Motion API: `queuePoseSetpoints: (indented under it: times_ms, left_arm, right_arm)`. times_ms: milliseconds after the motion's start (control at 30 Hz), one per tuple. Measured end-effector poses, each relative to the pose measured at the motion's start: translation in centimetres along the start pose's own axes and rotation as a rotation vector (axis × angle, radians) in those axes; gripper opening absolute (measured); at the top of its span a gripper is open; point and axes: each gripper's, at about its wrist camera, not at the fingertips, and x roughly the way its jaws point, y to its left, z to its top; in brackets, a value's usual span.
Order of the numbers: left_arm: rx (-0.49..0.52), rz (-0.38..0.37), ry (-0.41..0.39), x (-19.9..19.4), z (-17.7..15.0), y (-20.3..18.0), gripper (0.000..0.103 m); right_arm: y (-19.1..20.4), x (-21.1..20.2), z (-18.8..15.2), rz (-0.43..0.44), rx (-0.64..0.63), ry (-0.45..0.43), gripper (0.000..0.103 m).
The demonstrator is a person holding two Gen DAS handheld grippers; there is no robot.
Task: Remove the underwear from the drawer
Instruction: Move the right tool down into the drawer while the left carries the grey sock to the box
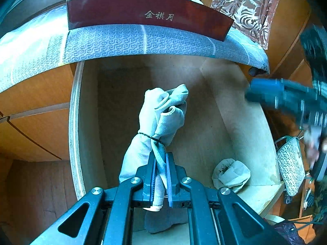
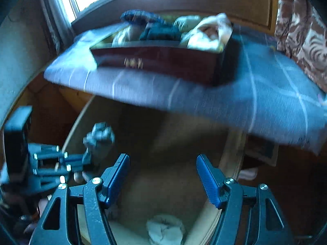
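Observation:
My left gripper (image 1: 161, 157) is shut on a pale grey-blue underwear bundle (image 1: 163, 110) tied with a thin black band. It holds the bundle up over the open wooden drawer (image 1: 74, 122). A second pale rolled bundle (image 1: 231, 174) lies in the drawer's near right corner. My right gripper (image 2: 162, 159) is open over the drawer (image 2: 233, 163), with that second bundle (image 2: 165, 230) below it and nothing between its pads. In the right wrist view the left gripper (image 2: 86, 159) and its bundle (image 2: 100, 138) appear at the left. The right gripper (image 1: 265, 94) shows blurred at the right of the left wrist view.
A dark red box (image 1: 143, 12) with gold characters, full of folded clothes (image 2: 204, 34), sits on a blue patterned bed cover (image 1: 122, 42) beyond the drawer. A patterned curtain (image 1: 245, 4) hangs at the back right. A dotted bag (image 1: 290, 163) stands right of the drawer.

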Motion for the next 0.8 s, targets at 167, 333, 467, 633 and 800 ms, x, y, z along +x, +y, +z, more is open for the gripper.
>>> queuePoseSetpoints:
  times_ms: [167, 333, 467, 633, 800]
  left_arm:
    - [-0.008, 0.0, -0.015, -0.6, 0.1, 0.2, 0.007]
    - [-0.021, 0.0, -0.047, -2.0, 0.2, 0.8, 0.008]
    - [-0.035, 0.004, -0.077, -3.2, 0.6, 1.2, 0.007]
    - [-0.044, 0.0, -0.113, -4.7, 0.9, 1.4, 0.007]
    - [-0.054, -0.007, -0.15, -6.5, 1.3, 1.8, 0.007]
  right_arm:
    - [0.8, 1.1, -3.4, 0.017, -0.026, 0.082, 0.069]
    - [1.7, 1.7, -6.2, 0.03, -0.048, 0.141, 0.069]
    - [1.9, 1.7, -7.6, 0.044, -0.01, 0.145, 0.069]
    - [2.6, 2.2, -8.6, 0.038, 0.021, 0.142, 0.069]
    - [3.3, 3.6, -8.4, 0.048, 0.047, 0.161, 0.069]
